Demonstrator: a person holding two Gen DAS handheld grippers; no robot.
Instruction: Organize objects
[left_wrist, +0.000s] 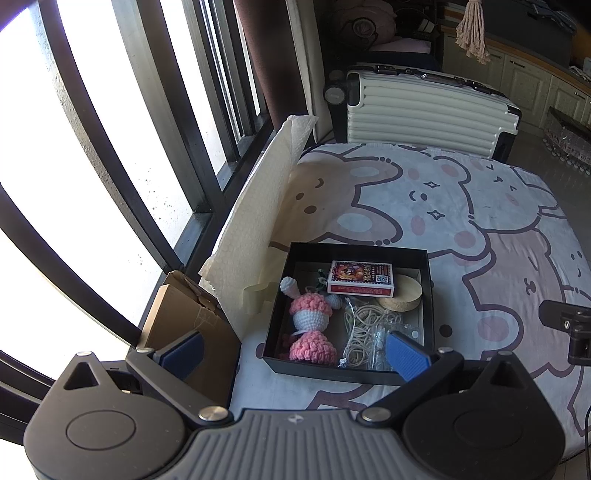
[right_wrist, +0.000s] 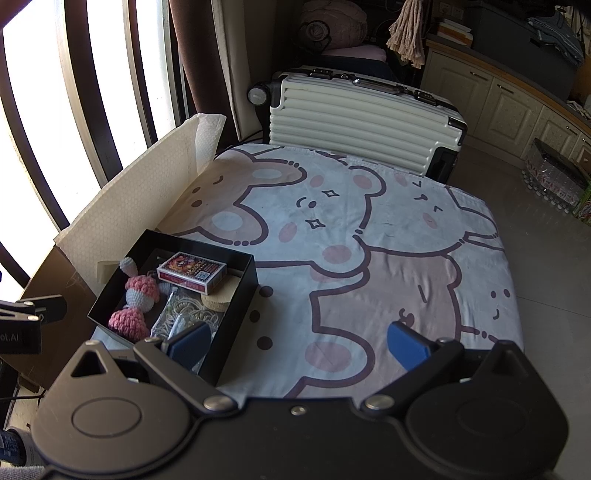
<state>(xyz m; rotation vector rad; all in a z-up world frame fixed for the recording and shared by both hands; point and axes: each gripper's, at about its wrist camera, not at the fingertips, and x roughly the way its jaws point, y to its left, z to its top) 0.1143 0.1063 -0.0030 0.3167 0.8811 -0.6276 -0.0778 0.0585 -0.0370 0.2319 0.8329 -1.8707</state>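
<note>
**Two open grippers held back from a filled black box**

Both tools are seen spread wide and empty. In the left wrist view, the left gripper is held low at the bottom of the frame, its blue-padded fingers parted so that the near edge of the shallow black cardboard box is framed between them; nothing is clamped.

Toward the lower left of that frame a brown cardboard carton is wedged against the window frame, and a sheet of white honeycomb packing paper is propped upright beside it, probably kept out of the working area.

Inside the box, from left to right, a pink and white crocheted doll is laid lengthwise along the left wall, a tangle of beige rubber bands is gathered in the middle, and a red printed card box is rested partly on a round cork coaster at the back right. Loose things appear to have been collected in one container, so the sorting is judged to be largely done.

In the right wrist view, the right gripper is likewise held open, with the box's right wall near its left finger and the bear-patterned blanket bare ahead. At the upper centre a cream ribbed hard-shell suitcase is stood beyond the blanket.
</note>
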